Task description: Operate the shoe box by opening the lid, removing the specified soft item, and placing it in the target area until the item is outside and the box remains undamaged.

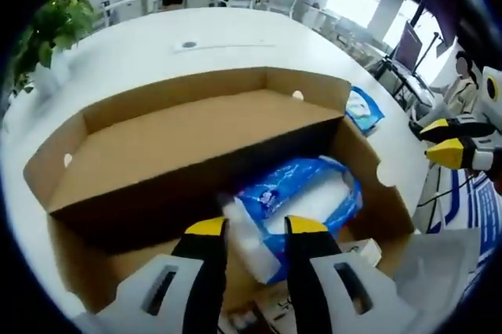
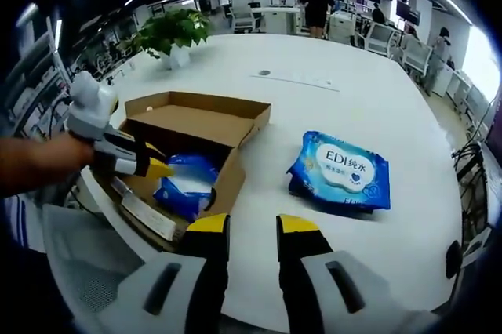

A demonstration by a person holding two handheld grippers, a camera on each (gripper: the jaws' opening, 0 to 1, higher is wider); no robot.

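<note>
Bright ceiling strips and window glare, fisheye-bent edges, shadowed box interior slightly blurred.

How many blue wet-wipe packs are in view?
2: one pack in the box inside the open shoe box by the left gripper; one pack on the table. Others may be hidden.

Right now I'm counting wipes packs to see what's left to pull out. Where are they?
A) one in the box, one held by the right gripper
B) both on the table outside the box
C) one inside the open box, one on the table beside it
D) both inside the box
C: a blue wipes pack lies inside the open cardboard box, and another pack lies on the white table beside it.
</note>
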